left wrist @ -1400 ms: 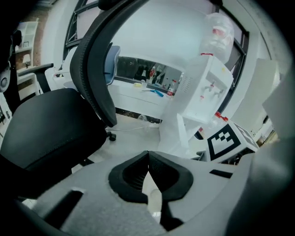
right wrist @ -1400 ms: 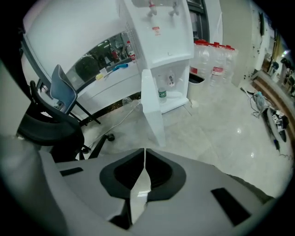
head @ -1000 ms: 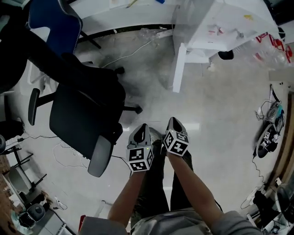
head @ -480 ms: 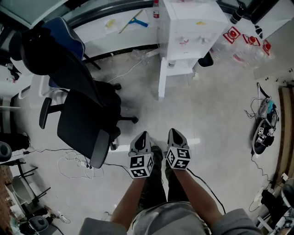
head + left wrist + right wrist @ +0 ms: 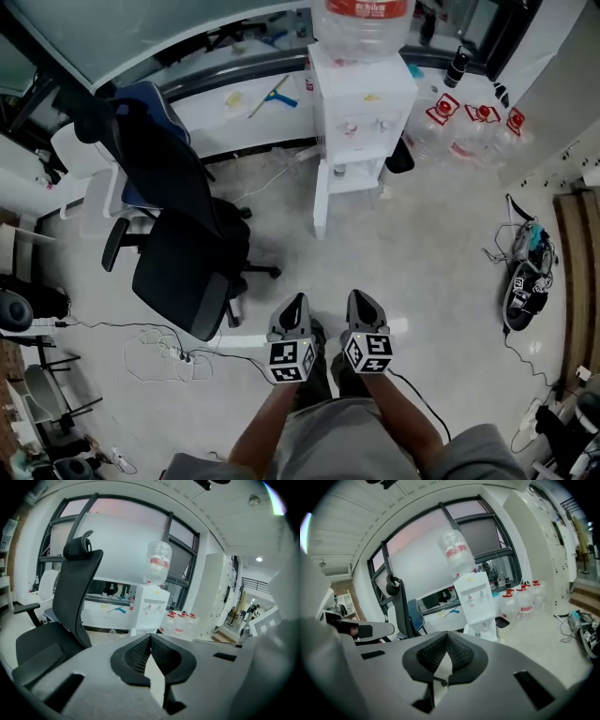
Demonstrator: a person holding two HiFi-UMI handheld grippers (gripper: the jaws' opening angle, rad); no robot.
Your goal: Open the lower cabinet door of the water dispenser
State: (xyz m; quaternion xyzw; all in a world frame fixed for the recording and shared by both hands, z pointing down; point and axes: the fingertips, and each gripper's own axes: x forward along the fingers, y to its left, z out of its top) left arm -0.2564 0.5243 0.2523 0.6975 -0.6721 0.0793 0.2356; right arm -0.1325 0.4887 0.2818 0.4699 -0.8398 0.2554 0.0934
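Two grippers: we hold the left gripper and right gripper clenched and empty, side by side, well short of the water dispenser.
Lower cabinet door: low on the dispenser's front; whether it is ajar we cannot tell.
Office chair: left of the dispenser.
Spare bottles: right of the dispenser.

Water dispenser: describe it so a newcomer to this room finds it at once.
Look along the white ledge under the windows at the top of the head view; the water dispenser stands on the floor at its right end. It is the only white upright box with a clear bottle upended on top, unlike the red-capped bottles on the floor to its right.
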